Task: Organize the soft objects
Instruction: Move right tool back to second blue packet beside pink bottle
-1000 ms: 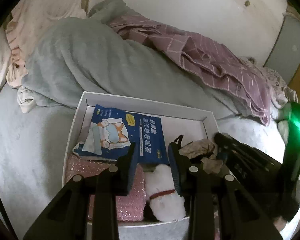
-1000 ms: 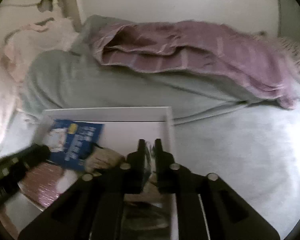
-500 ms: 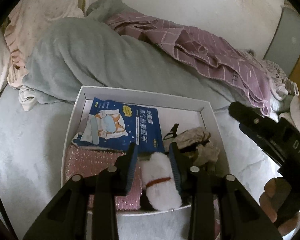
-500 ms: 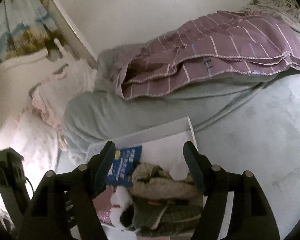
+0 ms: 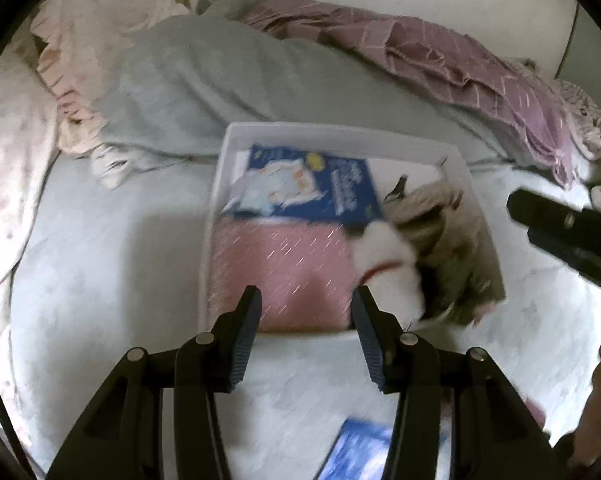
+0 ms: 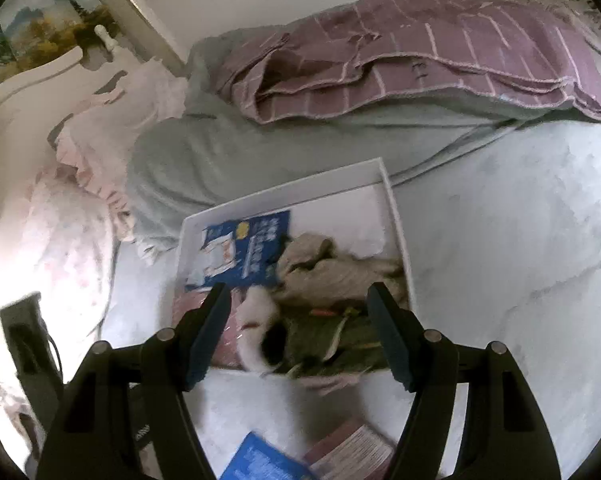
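Whereas a second ago the left hand-held gripper point(image 5: 305, 300) bracketed the white plush toy point(image 5: 384, 268) and the right hand-held gripper point(image 6: 298, 294) was nearly closed over the knitted garments point(image 6: 340, 272), both now stand back from the white tray point(image 5: 320, 131) with nothing between their fingers. The left gripper's jaws are opening, about half apart and empty; the right gripper's jaws are wide apart and empty. By this reading the toy and the garments have been released into the tray, so that placement looks complete.

The plush toy lies inside the tray, near its front edge and right of centre, touching the pink glittery pouch point(image 5: 284, 272) on one side and the garments on the other. Its long axis runs from the tray's middle toward the front right corner, with a red band crossing it; which end is the head cannot be told through the blur. A blue printed packet point(image 5: 312, 190) lies flat in the tray's back left part. The tray itself rests on the bed point(image 5: 100, 280), in front of a grey-green blanket point(image 5: 220, 80) and a purple striped blanket point(image 5: 460, 64). Another blue packet point(image 6: 260, 460) lies outside, in front of the tray.
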A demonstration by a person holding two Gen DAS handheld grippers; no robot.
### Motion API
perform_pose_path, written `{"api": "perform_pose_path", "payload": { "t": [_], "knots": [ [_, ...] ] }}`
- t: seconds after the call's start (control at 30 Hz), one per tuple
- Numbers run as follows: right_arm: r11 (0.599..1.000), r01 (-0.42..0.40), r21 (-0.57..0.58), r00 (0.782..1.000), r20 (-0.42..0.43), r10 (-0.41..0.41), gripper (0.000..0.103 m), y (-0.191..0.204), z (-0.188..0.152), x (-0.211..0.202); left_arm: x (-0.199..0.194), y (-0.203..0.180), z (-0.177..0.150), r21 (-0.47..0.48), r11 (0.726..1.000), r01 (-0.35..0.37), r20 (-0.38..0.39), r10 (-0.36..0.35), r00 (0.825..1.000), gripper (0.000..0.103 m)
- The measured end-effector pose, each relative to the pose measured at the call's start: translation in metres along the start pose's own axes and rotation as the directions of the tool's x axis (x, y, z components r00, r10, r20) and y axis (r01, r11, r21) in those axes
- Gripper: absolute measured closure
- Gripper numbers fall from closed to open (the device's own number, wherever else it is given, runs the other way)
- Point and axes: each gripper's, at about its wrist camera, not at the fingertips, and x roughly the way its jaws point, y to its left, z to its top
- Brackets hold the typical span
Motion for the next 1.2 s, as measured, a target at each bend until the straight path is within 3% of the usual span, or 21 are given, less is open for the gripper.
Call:
{"api": "perform_pose_path", "payload": {
  "t": [0.17,0.27,0.53,0.7,0.83,0.97,1.07,1.2],
  "knots": [
    [1.0,-0.007,-0.017,0.997,-0.075,0.006,0.031,0.032,-0.012,0.009,-0.002,0.022,-0.016,-0.023,0.997,0.073,-0.055,-0.074,0.996,0.056],
    [0.999,-0.027,-0.038,0.994,-0.109,0.022,0.031,0.051,-0.018,0.014,0.004,0.033,-0.023,-0.026,0.991,0.128,-0.119,-0.131,0.984,0.056],
    [0.998,-0.01,0.061,0.983,-0.182,0.021,0.032,0.06,-0.045,0.011,0.01,0.056,-0.034,0.008,0.982,0.191,-0.183,-0.186,0.965,0.056],
    [0.985,0.123,0.123,0.956,-0.281,-0.084,0.031,0.043,-0.073,0.005,0.011,0.062,-0.039,0.001,0.971,0.238,-0.215,-0.232,0.949,0.056],
    [0.965,0.239,0.108,0.938,-0.281,-0.201,0.031,0.049,-0.091,-0.01,0.011,0.059,-0.045,0.069,0.979,0.194,-0.236,-0.173,0.956,0.056],
    [0.961,0.267,0.072,0.905,-0.361,-0.225,0.031,0.054,-0.114,-0.006,0.008,0.07,-0.056,0.119,0.977,0.175,-0.253,-0.141,0.957,0.056],
    [0.952,0.292,0.088,0.853,-0.474,-0.218,0.031,0.046,-0.135,0.012,0.008,0.083,-0.062,0.111,0.969,0.219,-0.251,-0.186,0.95,0.056],
    [0.929,0.33,0.166,0.853,-0.474,-0.218,0.031,0.029,-0.148,0.022,0.01,0.094,-0.065,0.083,0.965,0.247,-0.253,-0.219,0.942,0.056]
  ]
}}
